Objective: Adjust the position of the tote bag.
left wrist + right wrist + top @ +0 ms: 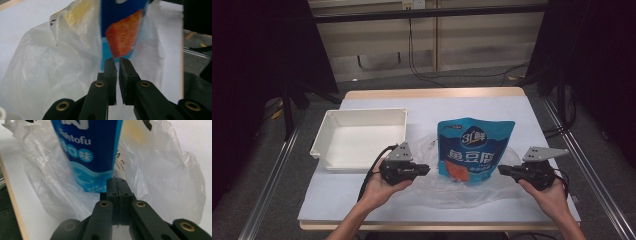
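Two tongs over a white-covered bench, one in each hand.

From the high view: left tongs and right tongs pointing inward toward each other, with a blue snack pouch between them. Pouch upright on a crumpled clear plastic bag spread on the bench. White empty tray to the left of the pouch, just beyond the left hand. Right hand near the bench's right edge. Grey three-cornered plates on top of both tongs. Dark floor, cables and a wall beyond the far edge. Jaw gap too small to judge from up here.

From the left gripper view: left tongs nearly closed, a narrow slit between the jaws, nothing seen held. Tips just short of the pouch's lower edge, with its orange picture panel straight ahead and blurred. Filmy bag heaped on the left and rising behind the pouch, a yellowish patch in its upper folds. Bench edge and dark floor at the right.

From the right gripper view: right tongs pressed together, jaws touching; whether bag film is pinched between them cannot be told. Pouch just ahead and slightly left of the tips, the lettering "tofu" readable here, wave pattern at its base. Bag billowing around and to the right. Wooden bench edge at the far left.
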`<state>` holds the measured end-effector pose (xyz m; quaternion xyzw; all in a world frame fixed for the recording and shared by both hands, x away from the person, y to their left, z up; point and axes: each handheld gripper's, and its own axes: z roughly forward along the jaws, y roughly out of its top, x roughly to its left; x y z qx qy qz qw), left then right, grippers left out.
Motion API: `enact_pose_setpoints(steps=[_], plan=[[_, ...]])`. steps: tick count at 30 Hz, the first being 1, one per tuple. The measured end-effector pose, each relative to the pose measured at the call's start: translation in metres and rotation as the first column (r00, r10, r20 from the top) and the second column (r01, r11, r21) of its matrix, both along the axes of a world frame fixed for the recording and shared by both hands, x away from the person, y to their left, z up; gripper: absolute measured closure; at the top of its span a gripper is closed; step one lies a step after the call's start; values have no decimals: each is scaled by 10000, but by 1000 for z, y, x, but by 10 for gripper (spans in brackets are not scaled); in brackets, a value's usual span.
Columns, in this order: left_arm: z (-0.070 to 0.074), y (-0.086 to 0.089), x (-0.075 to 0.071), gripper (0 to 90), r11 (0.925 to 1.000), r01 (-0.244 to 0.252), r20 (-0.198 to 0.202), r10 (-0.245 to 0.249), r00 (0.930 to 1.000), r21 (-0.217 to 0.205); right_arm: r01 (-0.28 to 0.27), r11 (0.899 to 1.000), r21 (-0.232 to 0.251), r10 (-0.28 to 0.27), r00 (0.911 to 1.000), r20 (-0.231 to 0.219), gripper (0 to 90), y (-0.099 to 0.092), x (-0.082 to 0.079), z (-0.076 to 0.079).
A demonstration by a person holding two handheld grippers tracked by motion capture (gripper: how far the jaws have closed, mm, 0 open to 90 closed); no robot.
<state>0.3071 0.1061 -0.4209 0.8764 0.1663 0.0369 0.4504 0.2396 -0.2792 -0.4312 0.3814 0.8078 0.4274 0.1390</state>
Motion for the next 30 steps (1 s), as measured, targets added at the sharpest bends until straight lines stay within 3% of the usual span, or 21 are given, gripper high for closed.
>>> enact_pose_setpoints(steps=[2, 6, 8, 9, 13, 15, 16, 19, 20, 22, 23, 24, 25, 26, 27, 28, 29, 30], plan=[[-5, -5, 4, 849, 9996, 7, -154, -3, 9999, 282, 37, 10000, -67, -38, 9999, -110, 900, 0, 6, -4], [-12, -15, 2, 853, 9959, 222, -61, -218, 9997, 882, 42, 9999, 137, -39, 9997, -246, 900, 0, 16, -8], [-17, -17, 4, 852, 9960, 140, -252, -118, 9996, 880, -179, 9996, 209, 185, 9995, -266, 900, 1, 20, -8], [-19, -17, 5, 853, 9925, 206, -266, -175, 9995, 1206, -227, 9996, 155, 232, 9993, -307, 900, 3, 22, -9], [-30, -22, 7, 853, 9868, 420, -391, -363, 9986, 1563, -288, 9994, -205, 277, 9982, -531, 900, 9, 26, -17], [-35, -26, 6, 852, 9825, 238, -385, -170, 9991, 1845, -332, 9987, -385, 306, 9975, -643, 900, 11, 28, -20], [-37, -26, 7, 852, 9801, 402, -613, -287, 9977, 1943, -326, 9983, -485, 291, 9971, -707, 900, 12, 29, -21], [-44, -27, 7, 852, 9697, 308, -571, -175, 9982, 2425, -274, 9982, -535, 230, 9965, -806, 900, 14, 30, -26], [-44, -25, 10, 852, 9619, 490, -459, -380, 9982, 2688, -310, 9975, -632, 255, 9960, -860, 900, 14, 30, -27], [-44, -26, 10, 852, 9594, 351, -346, -265, 9991, 2798, -342, 9959, -835, 262, 9951, -950, 900, 15, 30, -32], [-46, -28, 7, 852, 9638, 63, -351, 32, 9994, 2665, -401, 9946, -953, 304, 9944, -1014, 900, 16, 31, -35], [-47, -29, 6, 853, 9590, -121, -88, 153, 9998, 2833, -358, 9920, -1214, 231, 9942, -1046, 900, 17, 31, -37], [-48, -30, 5, 854, 9607, -221, -38, 241, 9997, 2767, -342, 9890, -1440, 180, 9935, -1123, 900, 17, 31, -38], [-46, -28, 7, 856, 9558, -18, -152, 65, 9999, 2940, -370, 9882, -1483, 201, 9933, -1142, 900, 17, 31, -40], [-46, -28, 7, 856, 9546, -124, -33, 140, 9999, 2975, -308, 9852, -1688, 122, 9938, -1104, 900, 18, 30, -40], [-48, -28, 6, 857, 9595, -252, 2, 263, 9997, 2805, -375, 9817, -1867, 164, 9934, -1134, 900, 18, 30, -42], [-48, -28, 6, 863, 9595, -252, 2, 263, 9997, 2805, -408, 9812, -1887, 184, 9928, -1186, 900, 18, 29, -43], [-47, -25, 7, 875, 9545, -421, 138, 398, 9991, 2954, -310, 9814, -1894, 88, 9931, -1169, 900, 16, 28, -43]])
